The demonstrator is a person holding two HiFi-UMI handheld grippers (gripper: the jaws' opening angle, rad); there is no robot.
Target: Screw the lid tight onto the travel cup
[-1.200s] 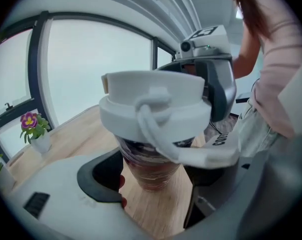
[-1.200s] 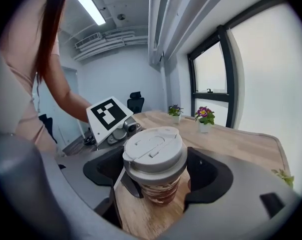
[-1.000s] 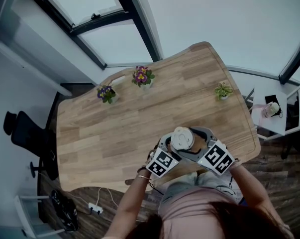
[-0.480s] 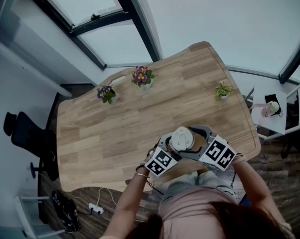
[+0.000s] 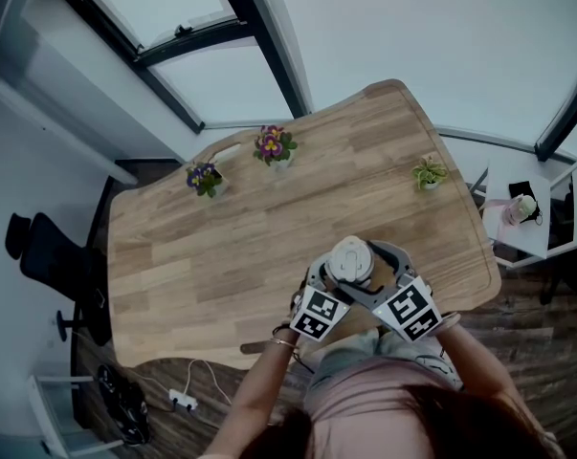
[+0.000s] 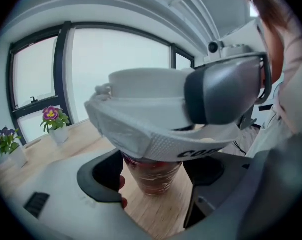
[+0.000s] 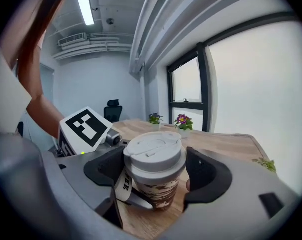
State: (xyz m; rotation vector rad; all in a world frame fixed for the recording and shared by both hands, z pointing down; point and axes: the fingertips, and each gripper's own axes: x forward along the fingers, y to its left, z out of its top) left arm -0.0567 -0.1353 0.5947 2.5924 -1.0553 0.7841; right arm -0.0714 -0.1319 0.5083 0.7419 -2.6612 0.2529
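Two grippers meet on the travel cup [image 7: 156,194], which stands upright close to the near edge of the wooden table [image 5: 269,218], right in front of the person. The left gripper [image 6: 153,174] has its jaws drawn in against the brown patterned body, low down. The right gripper [image 7: 153,170] clasps the white lid [image 7: 153,154] seated on top. A white mesh band [image 6: 156,141] loops below the lid's rim; its black print reads "CO" from one side and "EE" from the other, the rest hidden. Farther across the table stand a pink-flowered pot [image 5: 274,147], a blue-flowered pot [image 5: 204,178] and a small green plant [image 5: 428,174].
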